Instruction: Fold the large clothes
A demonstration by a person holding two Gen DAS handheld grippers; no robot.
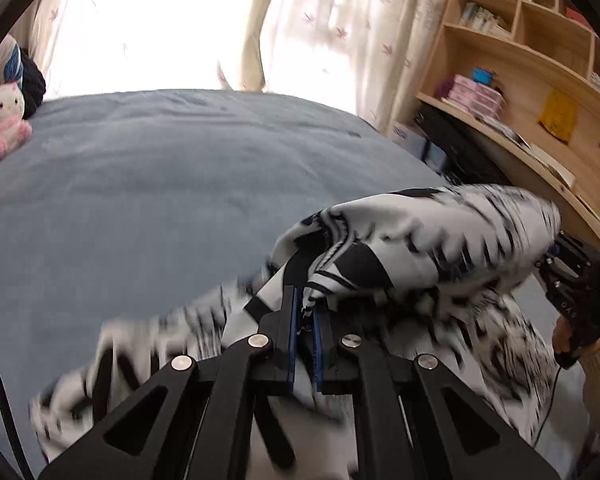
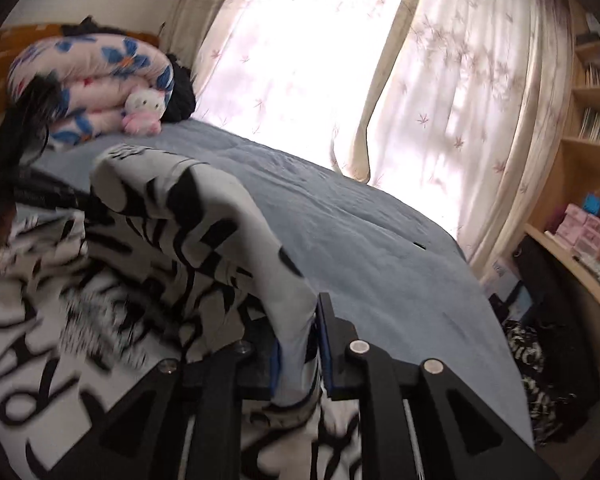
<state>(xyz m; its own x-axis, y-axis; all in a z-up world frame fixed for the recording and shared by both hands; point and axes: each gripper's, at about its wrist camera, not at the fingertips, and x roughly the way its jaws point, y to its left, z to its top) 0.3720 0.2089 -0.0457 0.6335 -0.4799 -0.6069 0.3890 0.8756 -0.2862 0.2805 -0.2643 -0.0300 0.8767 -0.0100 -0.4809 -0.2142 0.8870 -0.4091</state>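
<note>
A white garment with black lettering (image 1: 400, 240) hangs lifted over the near part of a blue-grey bed (image 1: 160, 184). My left gripper (image 1: 306, 312) is shut on one edge of it, cloth pinched between the blue pads. In the right wrist view the same garment (image 2: 172, 240) drapes up from the bed (image 2: 360, 248), and my right gripper (image 2: 300, 320) is shut on a grey-white fold of it. The right gripper's body also shows at the right edge of the left wrist view (image 1: 576, 280). The garment is blurred by motion.
A rolled floral quilt (image 2: 96, 84) and a Hello Kitty plush (image 2: 144, 110) lie at the head of the bed. Curtains (image 2: 440, 100) cover the window behind. A wooden bookshelf and desk (image 1: 520, 80) stand to the right, with dark items on the floor (image 2: 540, 380).
</note>
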